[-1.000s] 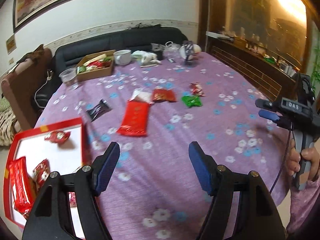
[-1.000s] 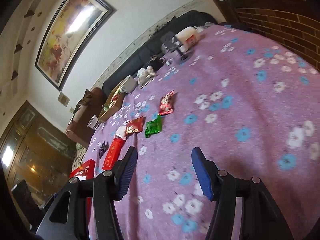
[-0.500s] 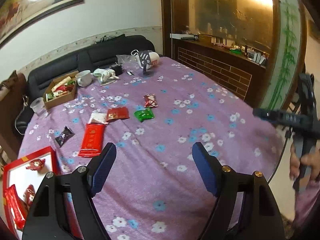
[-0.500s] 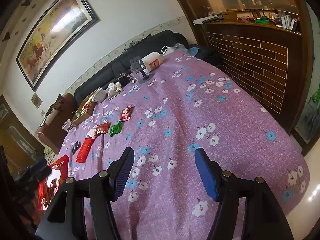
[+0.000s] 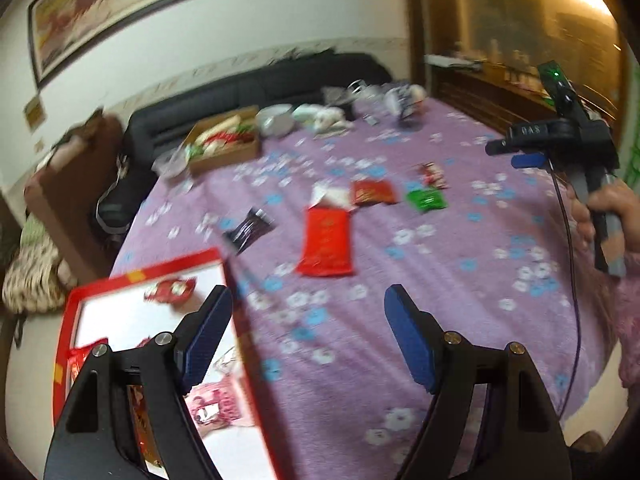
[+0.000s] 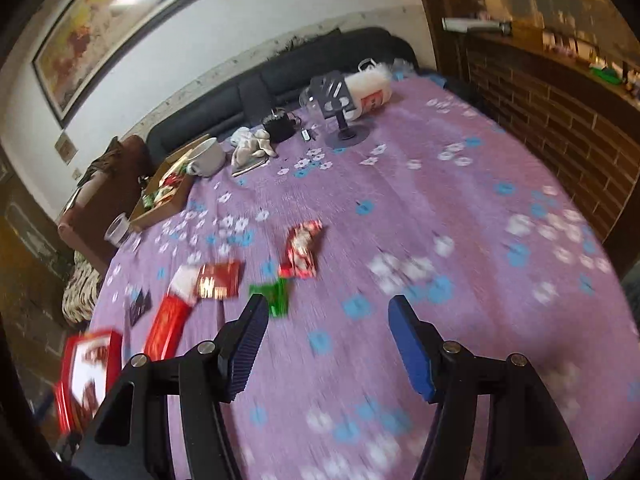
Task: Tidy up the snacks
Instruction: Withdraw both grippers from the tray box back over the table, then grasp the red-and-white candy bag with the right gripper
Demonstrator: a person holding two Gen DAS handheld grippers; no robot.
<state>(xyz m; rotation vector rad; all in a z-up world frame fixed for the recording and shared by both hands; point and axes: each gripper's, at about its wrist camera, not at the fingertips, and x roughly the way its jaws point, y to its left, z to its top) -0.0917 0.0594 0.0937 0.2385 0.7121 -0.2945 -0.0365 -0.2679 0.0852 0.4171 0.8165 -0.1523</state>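
Loose snacks lie on the purple flowered tablecloth [image 5: 440, 280]: a long red packet [image 5: 328, 240], a black packet [image 5: 248, 230], a white packet [image 5: 332, 196], a small red packet [image 5: 374, 192], a green packet [image 5: 426, 200] and a red-white candy [image 5: 434, 172]. A red-rimmed white tray [image 5: 136, 312] at the near left holds several red snacks. My left gripper [image 5: 306, 336] is open and empty, over the tray's right edge. My right gripper [image 6: 324, 340] is open and empty above the cloth, near the green packet [image 6: 276, 298] and the candy [image 6: 302, 250]. It also shows in the left wrist view [image 5: 532, 156].
At the far side stand a cardboard box of snacks [image 5: 224, 142], a white cup [image 5: 274, 120], a clear plastic cup [image 5: 170, 164], a phone stand [image 6: 340, 108] and a white jar [image 6: 368, 90]. A dark sofa [image 5: 256, 84] and a brick-fronted cabinet [image 6: 560, 120] border the table.
Both views have swung back down and closer to the table. The left gripper has moved left over the tray edge; the right gripper has come nearer the green packet. Both stay open.
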